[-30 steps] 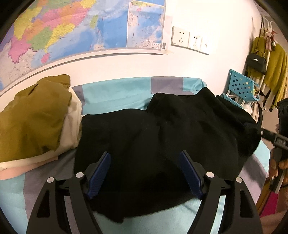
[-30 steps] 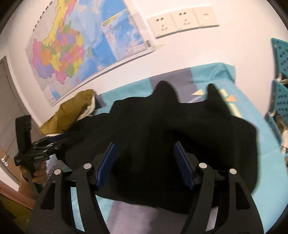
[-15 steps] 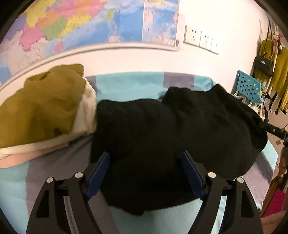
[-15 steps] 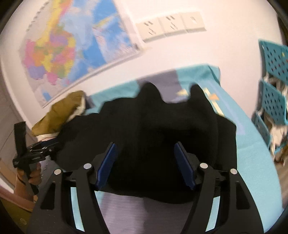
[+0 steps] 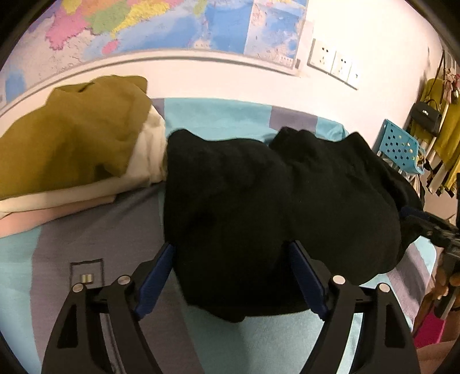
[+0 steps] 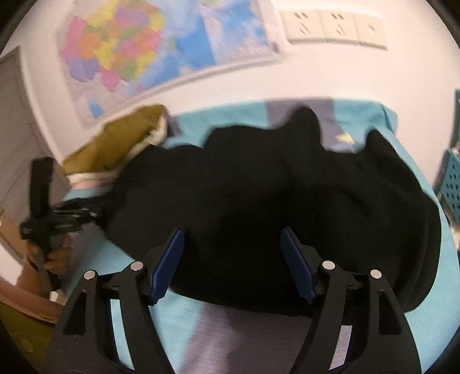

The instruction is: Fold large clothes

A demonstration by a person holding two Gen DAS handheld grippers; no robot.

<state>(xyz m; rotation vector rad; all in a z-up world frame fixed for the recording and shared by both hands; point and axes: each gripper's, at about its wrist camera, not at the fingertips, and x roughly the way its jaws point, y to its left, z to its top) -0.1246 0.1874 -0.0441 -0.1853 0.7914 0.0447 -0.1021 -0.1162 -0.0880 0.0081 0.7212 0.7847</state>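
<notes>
A large black garment (image 5: pixel 273 201) lies rumpled across the teal and grey bed sheet (image 5: pixel 86 230). It fills the middle of the right wrist view too (image 6: pixel 273 187). My left gripper (image 5: pixel 233 267) hangs open just above its near left part, and the cloth shows between the blue pads without being pinched. My right gripper (image 6: pixel 233 259) is open over the near edge, its jaws opening, with cloth below them but not gripped. Each gripper also shows in the other's view: the right gripper (image 5: pixel 411 214) at the garment's right end, the left gripper (image 6: pixel 83 214) in a hand at the left end.
An olive garment (image 5: pixel 72 138) tops a stack of cream and pink clothes at the back left of the bed. A wall with a map (image 5: pixel 172 26) and sockets (image 5: pixel 333 63) runs behind the bed. A blue perforated chair (image 5: pixel 399 143) and hanging clothes (image 5: pixel 442 129) stand on the right.
The left gripper's view has slid along the bed, so the garment and the clothes stack now sit further right and nearer. The right gripper has swung too, and its picture is blurred. Both stay open.
</notes>
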